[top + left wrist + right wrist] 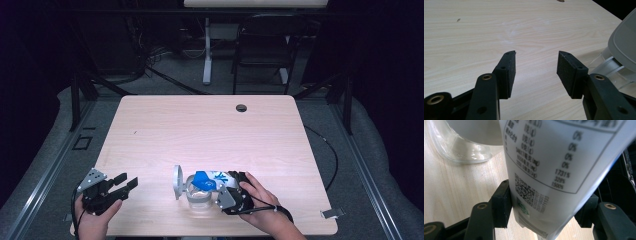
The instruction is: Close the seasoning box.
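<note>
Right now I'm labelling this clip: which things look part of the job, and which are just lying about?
Part of the job:
- packet, white and blue, clamped in the right gripper over the jar
- jar, clear, with its grey lid open
- left gripper, open, beside the jar

Just about:
- table with its cable hole
- chair behind

A white packet with blue print point(207, 179) is tilted over the mouth of a clear glass jar point(199, 198), which stands upright near the near edge of the light wooden table point(200, 125). The jar's grey hinged lid point(178, 182) stands open on its left side. The packet's back point(554, 170) carries a printed table and a QR code.
</note>
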`<state>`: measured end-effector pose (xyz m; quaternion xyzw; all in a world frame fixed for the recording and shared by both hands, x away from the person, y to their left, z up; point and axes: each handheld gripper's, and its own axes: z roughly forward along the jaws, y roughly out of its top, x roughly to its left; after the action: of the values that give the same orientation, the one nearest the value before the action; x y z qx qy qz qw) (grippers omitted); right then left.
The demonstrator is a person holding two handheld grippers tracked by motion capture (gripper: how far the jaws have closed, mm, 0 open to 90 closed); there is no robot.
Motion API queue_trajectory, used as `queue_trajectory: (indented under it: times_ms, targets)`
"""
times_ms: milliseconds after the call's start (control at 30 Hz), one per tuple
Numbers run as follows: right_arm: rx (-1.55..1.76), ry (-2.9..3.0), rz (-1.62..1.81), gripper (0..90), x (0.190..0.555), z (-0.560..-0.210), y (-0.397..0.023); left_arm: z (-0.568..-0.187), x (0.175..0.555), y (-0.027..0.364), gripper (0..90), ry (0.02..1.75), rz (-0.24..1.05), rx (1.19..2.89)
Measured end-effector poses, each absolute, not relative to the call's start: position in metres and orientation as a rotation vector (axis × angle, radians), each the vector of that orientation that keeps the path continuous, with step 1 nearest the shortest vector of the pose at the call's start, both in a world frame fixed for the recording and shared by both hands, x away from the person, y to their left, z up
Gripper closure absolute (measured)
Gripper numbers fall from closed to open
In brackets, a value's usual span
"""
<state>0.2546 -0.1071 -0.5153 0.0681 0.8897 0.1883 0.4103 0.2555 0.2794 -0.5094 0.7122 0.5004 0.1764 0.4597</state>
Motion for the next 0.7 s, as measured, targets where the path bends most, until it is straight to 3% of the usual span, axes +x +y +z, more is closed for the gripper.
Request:
queue_trajectory:
  times_ms: [700]
  targets:
    - [0.131,2.237,0.410,41.4,0.2558,-0.5147,-0.1058,-0.5098,0.2557,0.2799,50.0,1.234,0.429,1.754]
